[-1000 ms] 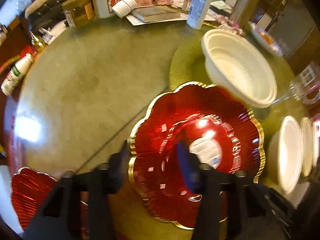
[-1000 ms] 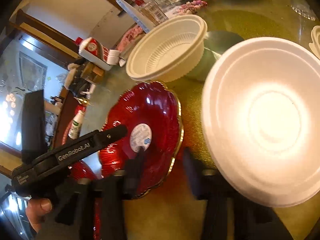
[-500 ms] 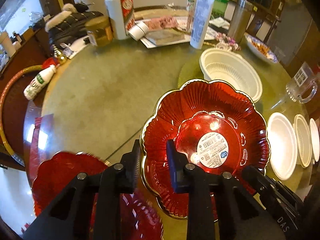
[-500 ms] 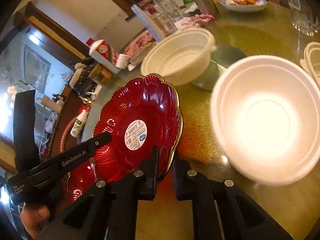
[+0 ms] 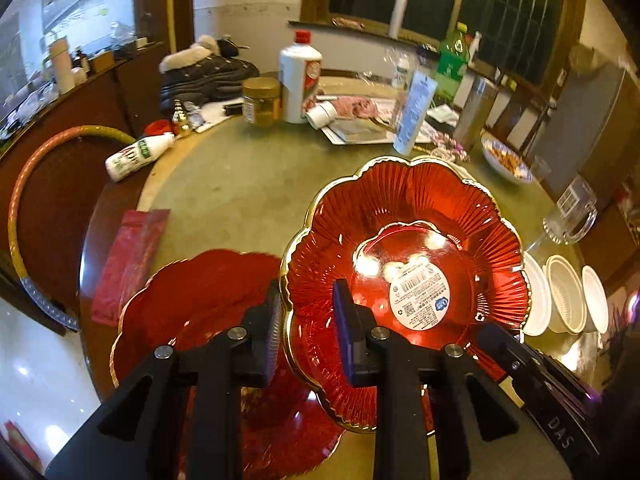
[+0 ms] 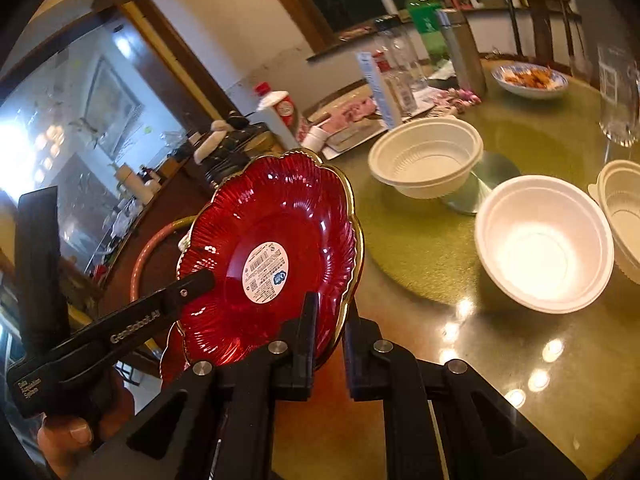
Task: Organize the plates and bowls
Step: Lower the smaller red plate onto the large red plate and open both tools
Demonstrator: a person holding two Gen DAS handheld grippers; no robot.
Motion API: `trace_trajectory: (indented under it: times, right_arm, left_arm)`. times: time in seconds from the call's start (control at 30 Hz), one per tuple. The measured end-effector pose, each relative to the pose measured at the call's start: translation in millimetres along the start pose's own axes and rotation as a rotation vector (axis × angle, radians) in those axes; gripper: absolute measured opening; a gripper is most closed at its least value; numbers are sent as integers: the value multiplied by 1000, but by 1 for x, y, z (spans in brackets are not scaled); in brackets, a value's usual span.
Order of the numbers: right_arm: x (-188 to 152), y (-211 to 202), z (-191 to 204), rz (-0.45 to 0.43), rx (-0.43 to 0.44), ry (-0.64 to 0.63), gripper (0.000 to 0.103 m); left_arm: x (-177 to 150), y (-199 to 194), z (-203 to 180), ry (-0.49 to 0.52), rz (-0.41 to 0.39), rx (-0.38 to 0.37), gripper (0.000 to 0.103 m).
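Observation:
A red flower-shaped plate with a gold rim and a white sticker [image 5: 404,252] [image 6: 276,248] is held up off the table, tilted. My left gripper [image 5: 310,320] is shut on its left rim. My right gripper [image 6: 330,320] is shut on its opposite rim. A second red gold-rimmed plate [image 5: 200,304] lies on the table below, at the near left edge. White bowls [image 6: 544,244] [image 6: 428,160] sit on the table to the right; several white bowls also show in the left wrist view [image 5: 564,300].
The round green table [image 5: 240,184] carries a white bottle [image 5: 300,76], a jar [image 5: 262,102], a tall carton [image 5: 414,112], a food dish [image 6: 530,80], glass mugs [image 5: 570,212] [image 6: 618,96] and a red packet [image 5: 128,260].
Both grippers have lifted the red plate higher and tilted it up. It has moved left, over the second red plate.

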State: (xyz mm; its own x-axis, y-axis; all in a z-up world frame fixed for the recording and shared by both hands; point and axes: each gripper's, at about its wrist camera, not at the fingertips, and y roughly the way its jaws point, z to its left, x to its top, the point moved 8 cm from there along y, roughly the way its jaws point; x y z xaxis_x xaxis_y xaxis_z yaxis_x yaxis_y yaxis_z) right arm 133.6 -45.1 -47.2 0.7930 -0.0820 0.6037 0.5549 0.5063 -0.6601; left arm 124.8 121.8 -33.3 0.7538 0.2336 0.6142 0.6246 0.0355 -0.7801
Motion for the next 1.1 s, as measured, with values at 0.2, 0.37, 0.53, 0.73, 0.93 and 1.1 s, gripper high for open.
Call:
trace_trajectory:
  times: [0.2,0.37,0.53,0.73,0.93,1.1]
  right_arm:
    - [-15,-3,19,9,29,-36,10]
    - [-20,-1,36,13,38,-72,10]
    - [-27,5,51,18,33,-114,9]
    - [-35,16,71,40,42,-152,9]
    - [-43,28,89,62,55,-187,9]
    - [-49,40,96,82,53,-205,9]
  left_arm:
    - [-17,-18,21,-46,-45,23,22]
    - [-29,-23,40,-91,-51,33,22]
    - [-39,-26,57,-119,-64,48,22]
    - [-49,-30,80,-158,-80,63,22]
    - [-59,-28,99,-196,-78,89,22]
    - [-65,-22,108,-207,-68,109,22]
